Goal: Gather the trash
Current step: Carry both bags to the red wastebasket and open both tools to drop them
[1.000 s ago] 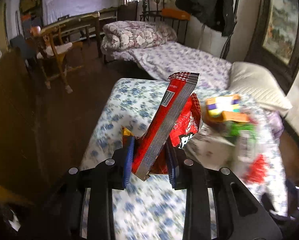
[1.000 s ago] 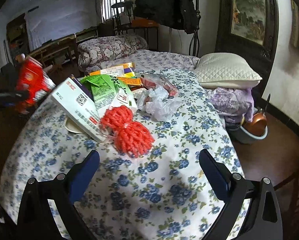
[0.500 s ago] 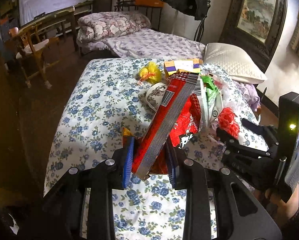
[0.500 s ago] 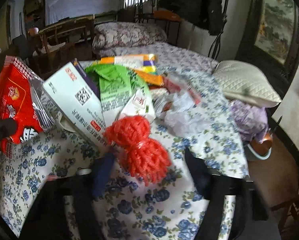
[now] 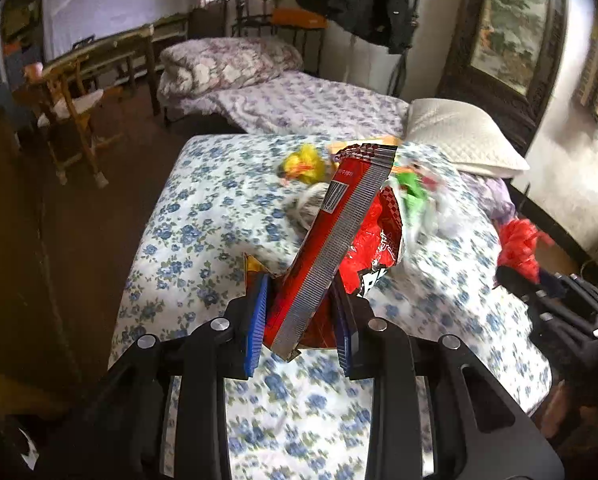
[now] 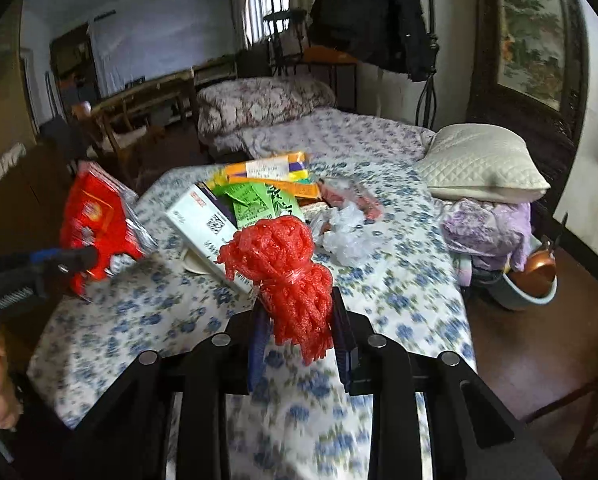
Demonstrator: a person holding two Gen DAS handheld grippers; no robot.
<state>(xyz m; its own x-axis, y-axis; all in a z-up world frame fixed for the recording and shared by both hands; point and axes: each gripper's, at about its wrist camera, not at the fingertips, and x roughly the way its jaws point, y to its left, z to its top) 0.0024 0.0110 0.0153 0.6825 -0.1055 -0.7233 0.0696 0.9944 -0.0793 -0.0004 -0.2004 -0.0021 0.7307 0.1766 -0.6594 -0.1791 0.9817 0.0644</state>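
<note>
Up off the bed, the red snack bag (image 5: 339, 248) stood tilted between the blue pads of the left gripper (image 5: 301, 322), which was clamped on its lower end. Likewise, the right gripper (image 6: 299, 344) was pinched on a red foam net (image 6: 287, 276), held above the floral sheet (image 6: 399, 292). Beyond it lay a white box (image 6: 203, 224), green wrapper (image 6: 267, 200) and crumpled plastic (image 6: 347, 236). Only the left view showed a yellow wad (image 5: 303, 162); only the right showed a basin (image 6: 531, 292) on the floor.

bed (image 6: 399, 292) | on it: white box (image 6: 203, 224), clear bag (image 6: 347, 236), pillow (image 6: 479, 168)
</note>
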